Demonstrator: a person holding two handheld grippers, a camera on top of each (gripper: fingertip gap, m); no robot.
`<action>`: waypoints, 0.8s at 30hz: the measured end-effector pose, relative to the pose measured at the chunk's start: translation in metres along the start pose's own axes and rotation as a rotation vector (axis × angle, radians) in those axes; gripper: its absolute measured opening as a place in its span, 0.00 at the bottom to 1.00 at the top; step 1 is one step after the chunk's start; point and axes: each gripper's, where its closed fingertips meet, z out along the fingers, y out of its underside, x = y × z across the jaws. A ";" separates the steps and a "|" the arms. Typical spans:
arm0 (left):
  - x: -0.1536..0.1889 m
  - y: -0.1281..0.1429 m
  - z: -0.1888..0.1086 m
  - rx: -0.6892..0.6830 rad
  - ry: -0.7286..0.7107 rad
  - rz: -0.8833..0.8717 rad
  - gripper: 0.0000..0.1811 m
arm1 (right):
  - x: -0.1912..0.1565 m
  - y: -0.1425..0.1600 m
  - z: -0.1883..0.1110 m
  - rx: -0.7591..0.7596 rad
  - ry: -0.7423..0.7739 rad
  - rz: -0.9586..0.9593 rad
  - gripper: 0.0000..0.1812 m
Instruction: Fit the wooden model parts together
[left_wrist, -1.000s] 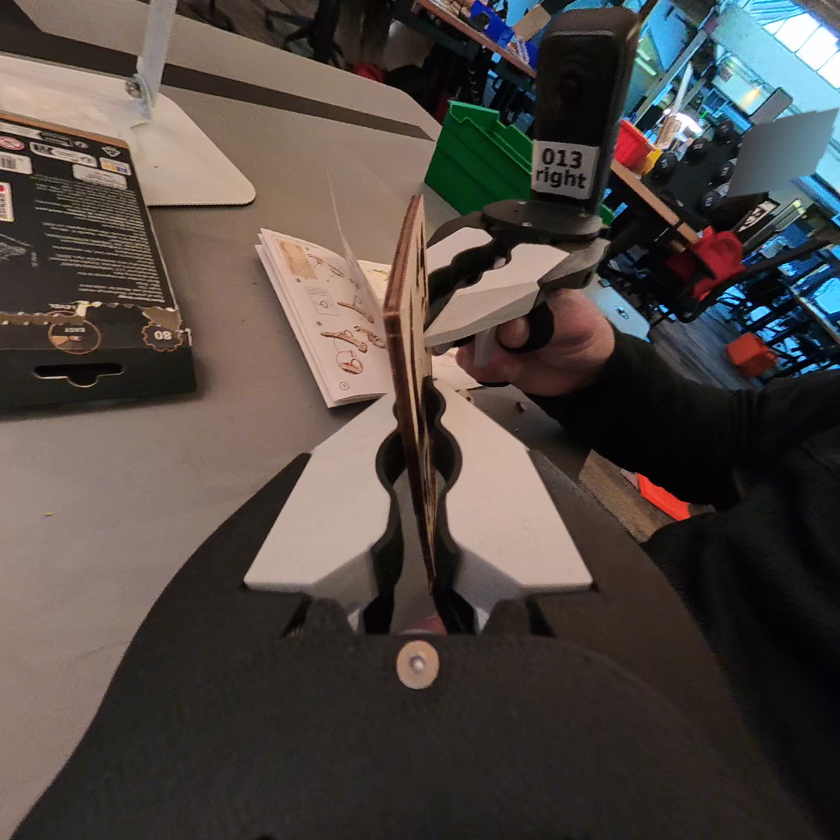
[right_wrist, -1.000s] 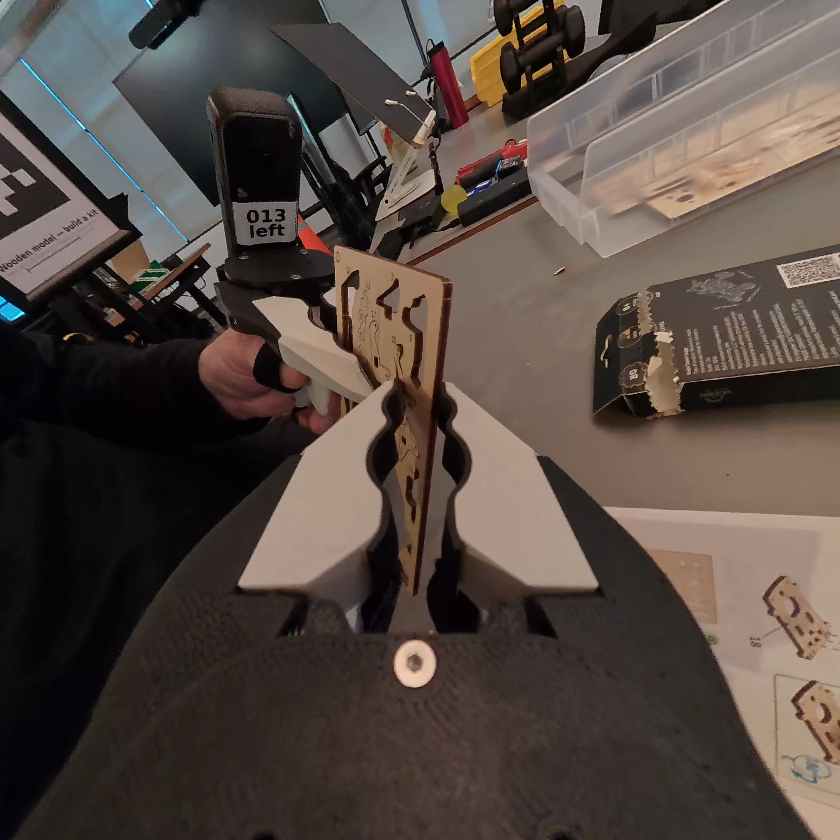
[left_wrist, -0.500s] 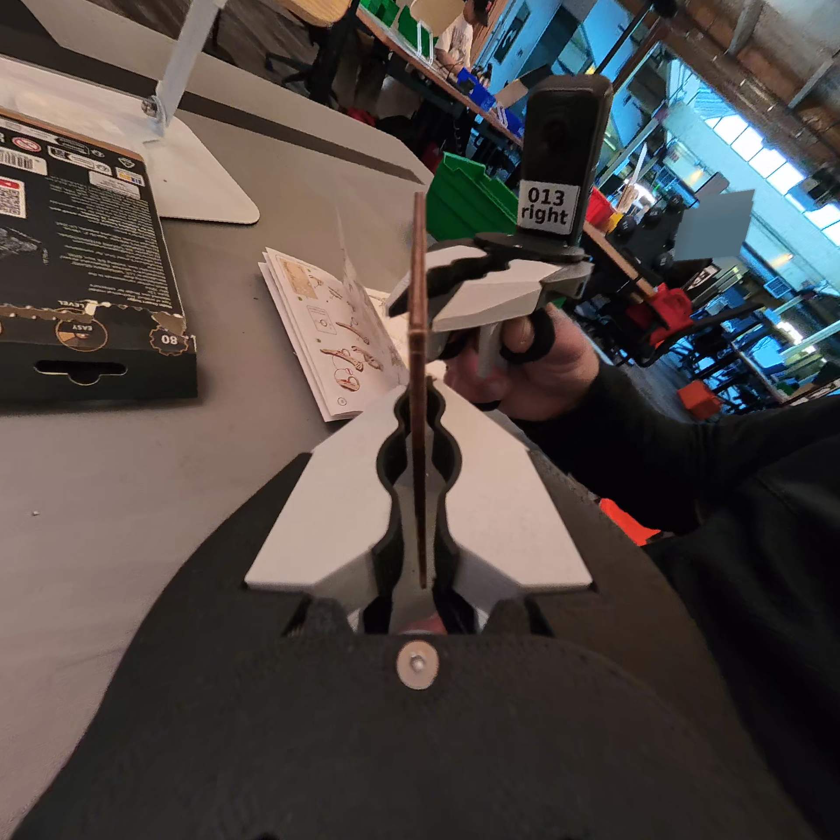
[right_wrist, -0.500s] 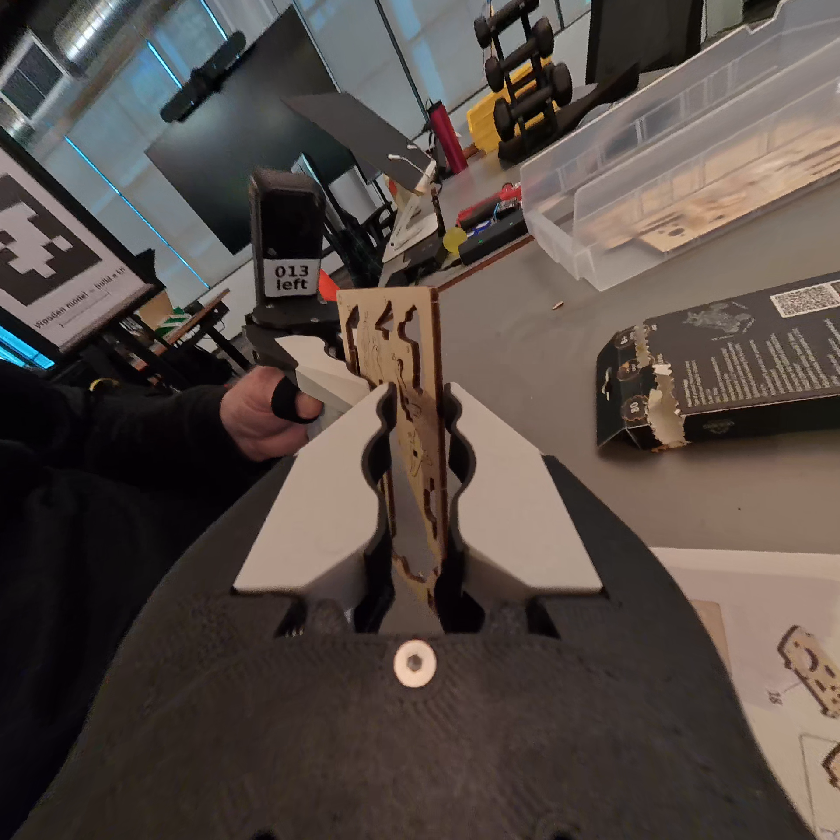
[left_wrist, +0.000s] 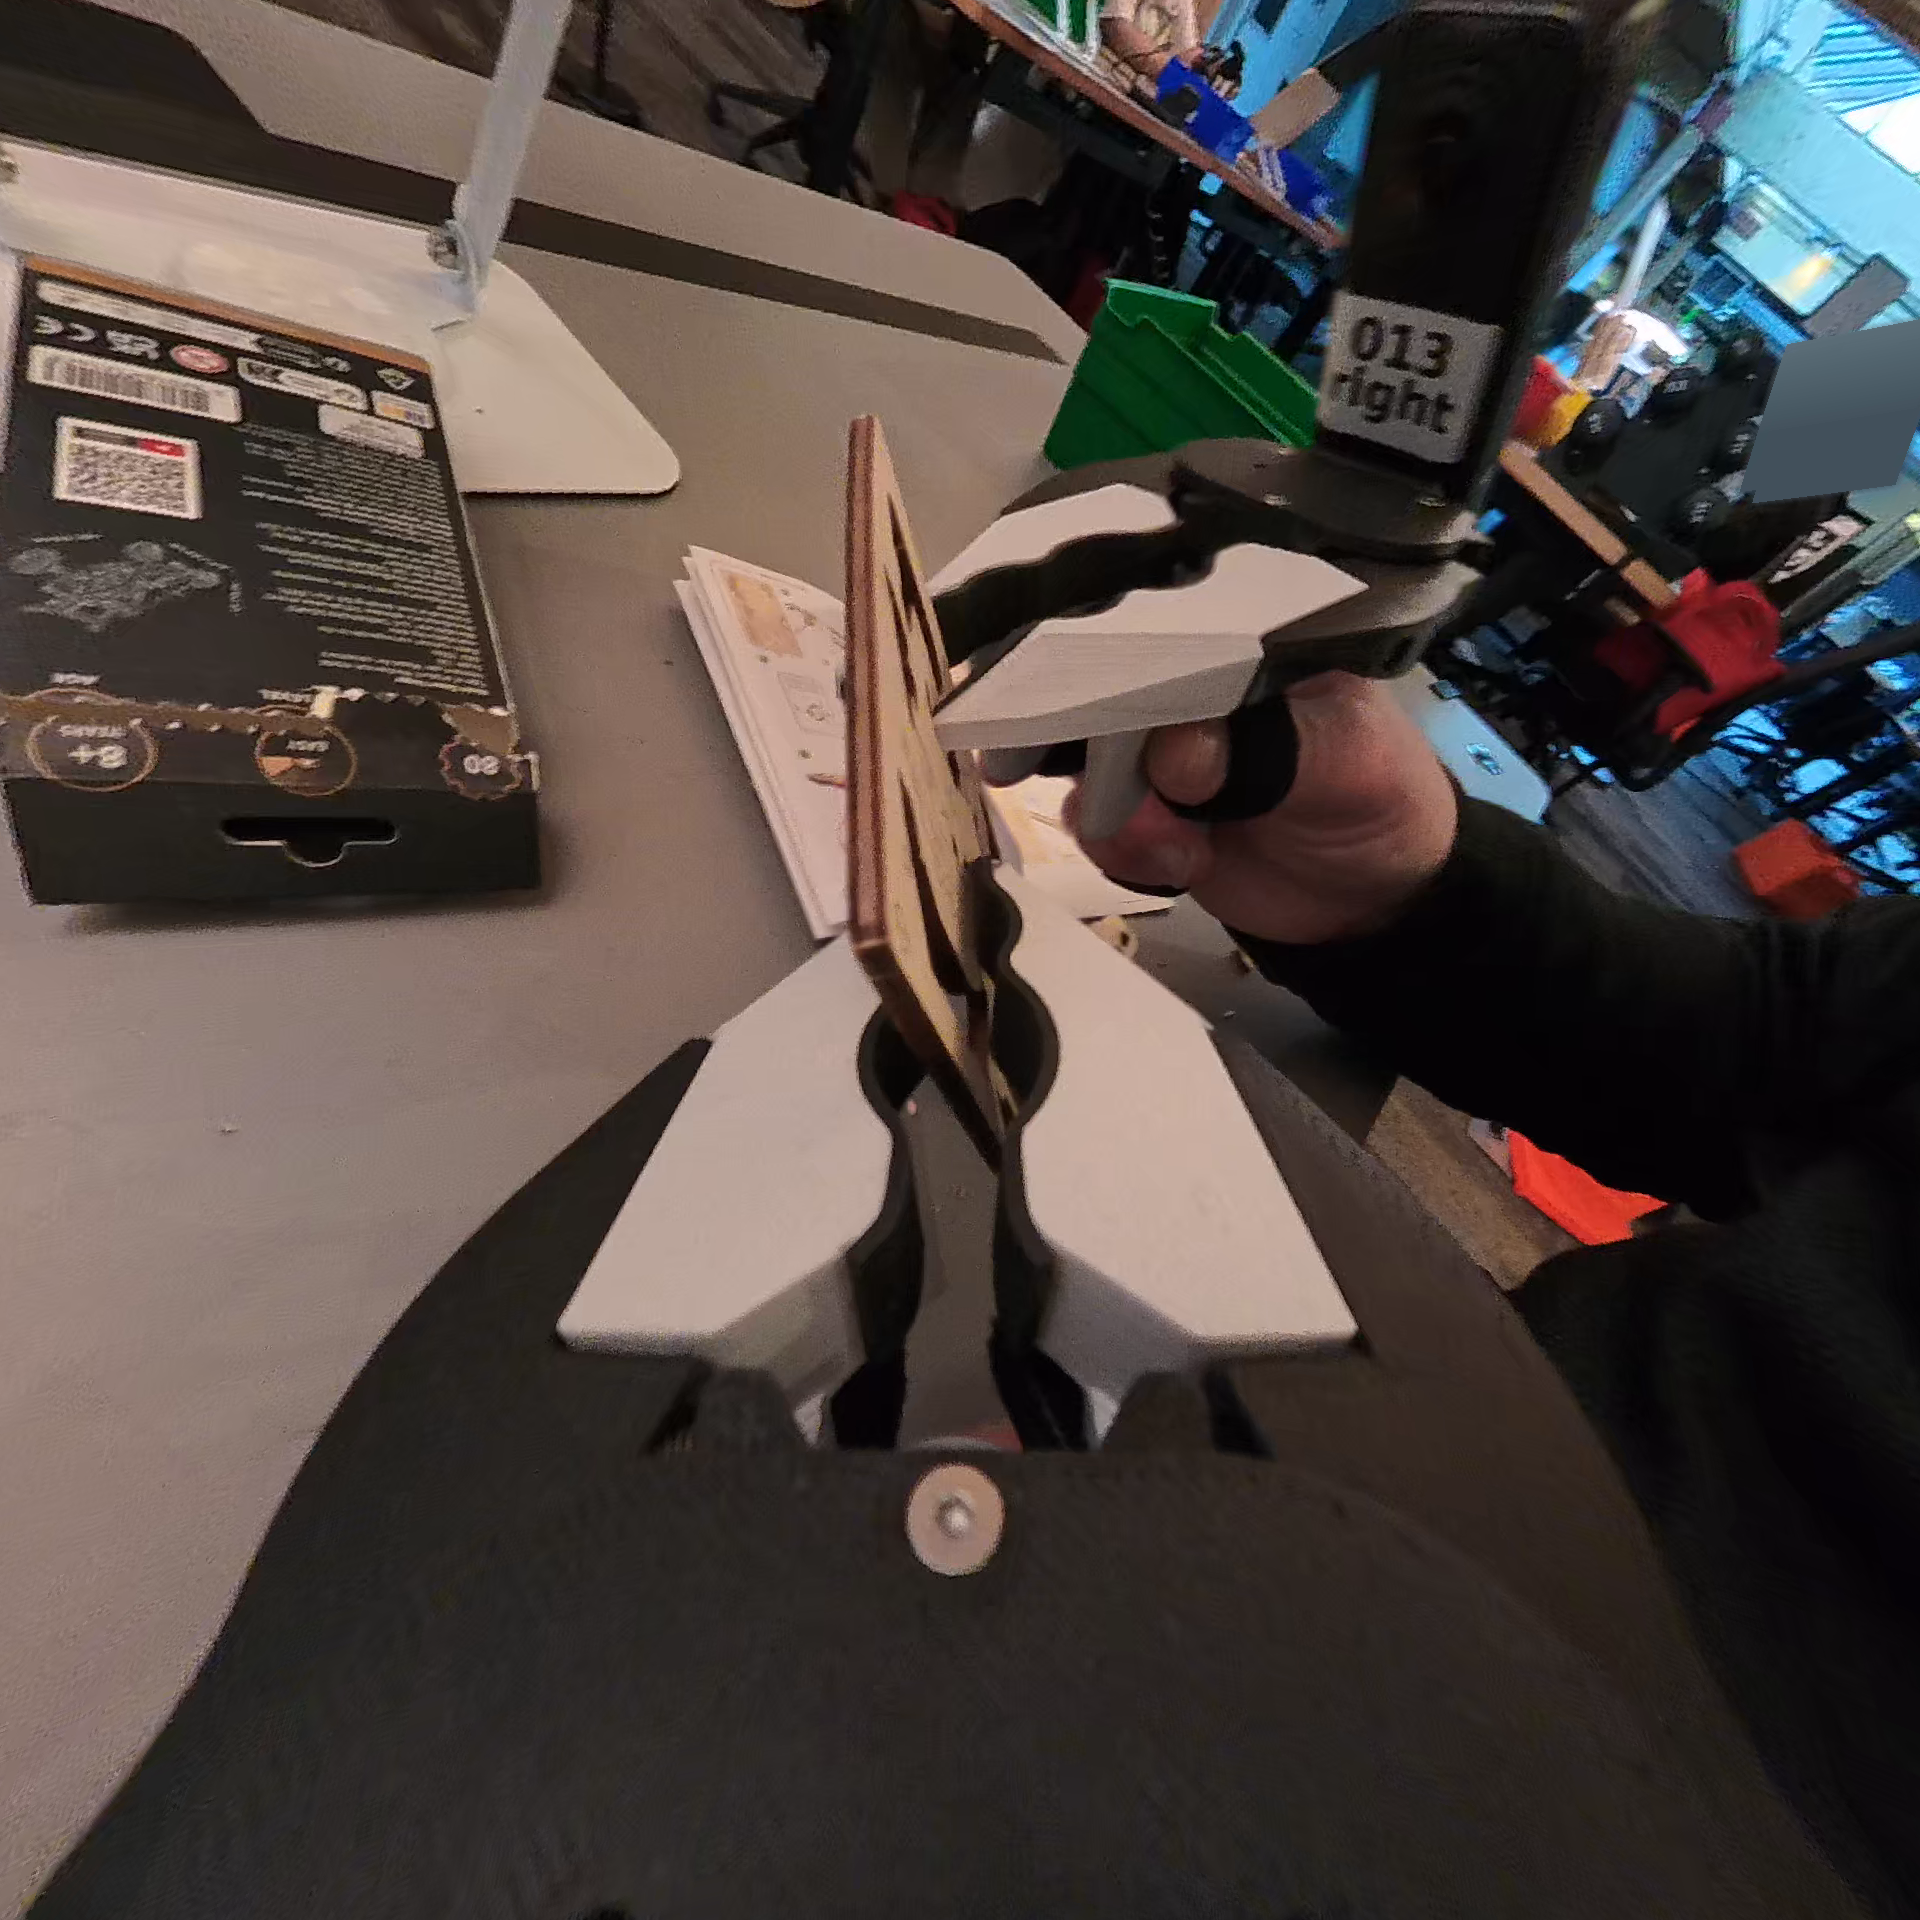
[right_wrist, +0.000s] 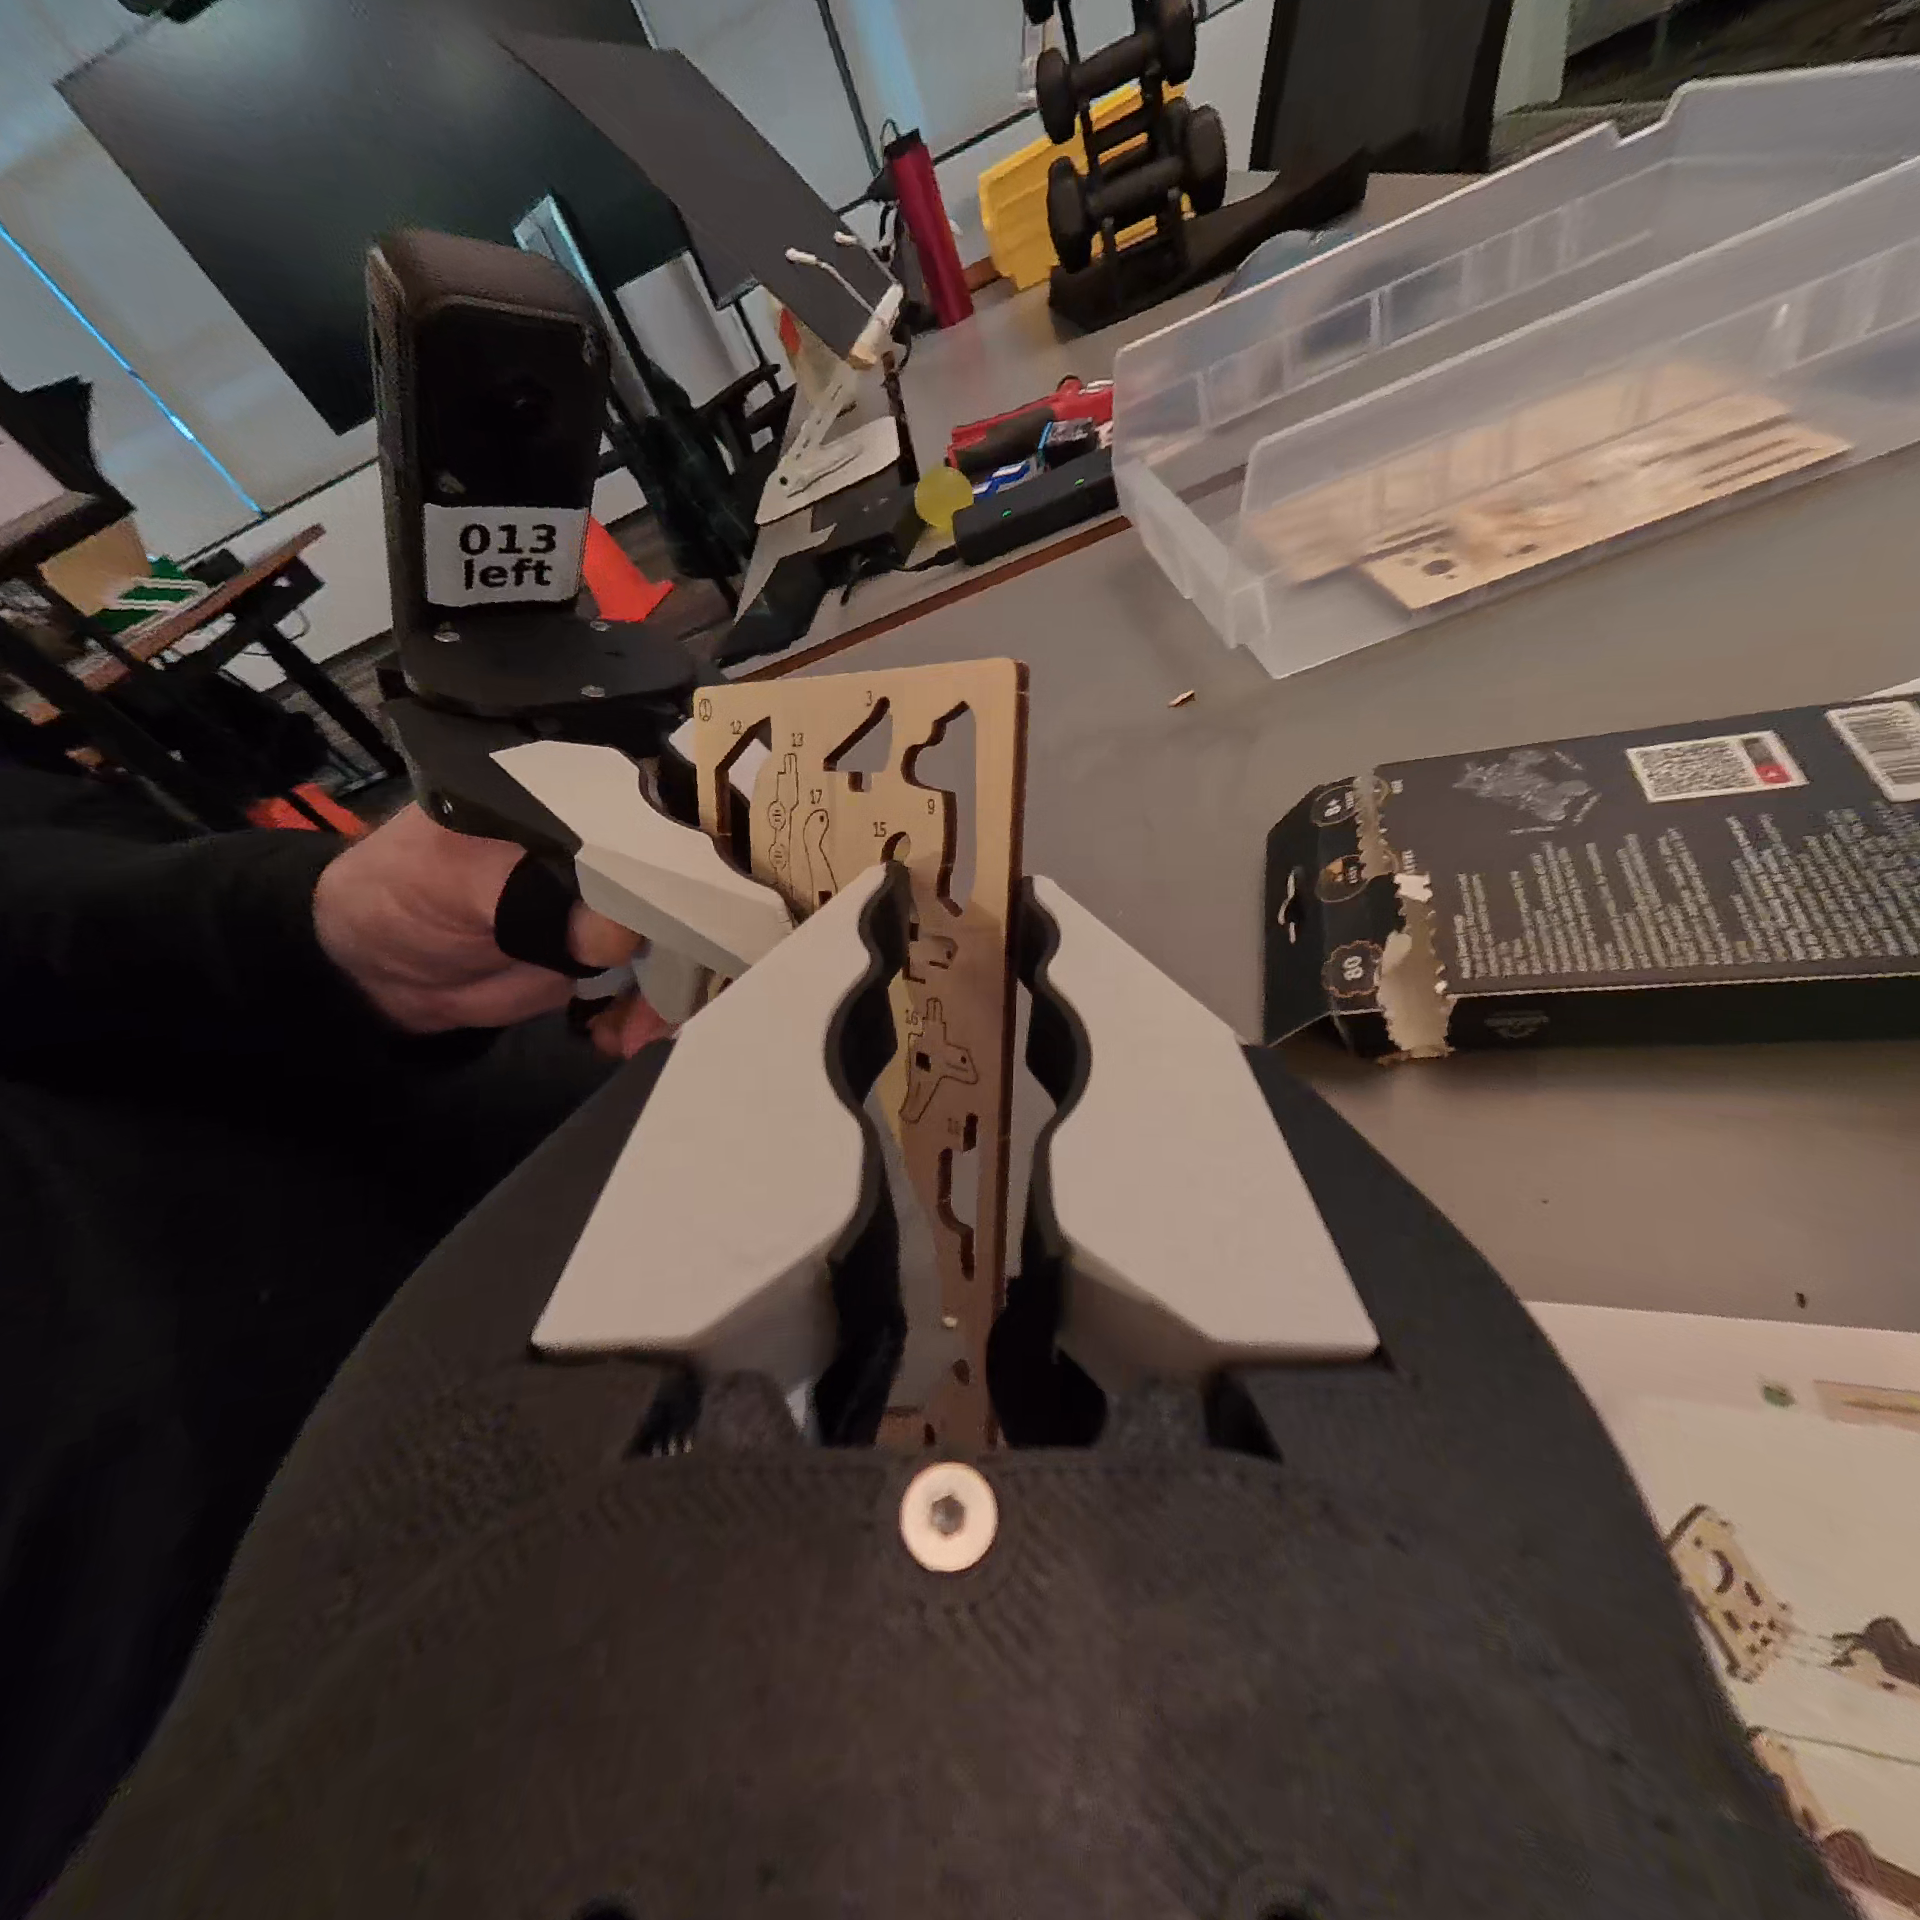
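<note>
Left wrist view: left gripper (left_wrist: 951, 997) and right gripper (left_wrist: 940, 665) both at the wooden sheet (left_wrist: 899, 748)
Left fingers (left_wrist: 1132, 1122) look parted, the sheet leaning on one; right fingers (right_wrist: 1174, 1132) stand apart around it at centre frame, so whether either is gripping is unclear. Black box (right_wrist: 1621, 883) lies right on the table (right_wrist: 1143, 790), clear trays (right_wrist: 1507, 364) upper right, booklet (left_wrist: 769, 686) mid-frame

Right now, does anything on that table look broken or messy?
Yes: the black cardboard box lying flat on the grey table has a ragged end flap, ripped open rather than unfolded. A tiny wood scrap lies loose near the clear plastic bins. Nothing else stands out.
</note>
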 end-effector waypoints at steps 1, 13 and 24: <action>-0.004 0.003 0.000 -0.021 -0.036 0.029 0.02 | 0.002 0.001 0.002 -0.010 0.030 -0.033 0.10; -0.019 -0.010 -0.015 0.036 -0.005 -0.058 0.01 | 0.007 0.002 0.013 -0.096 0.044 -0.109 0.12; 0.000 -0.023 -0.033 0.051 0.204 0.013 0.01 | -0.021 -0.027 -0.001 -0.022 -0.248 0.009 0.10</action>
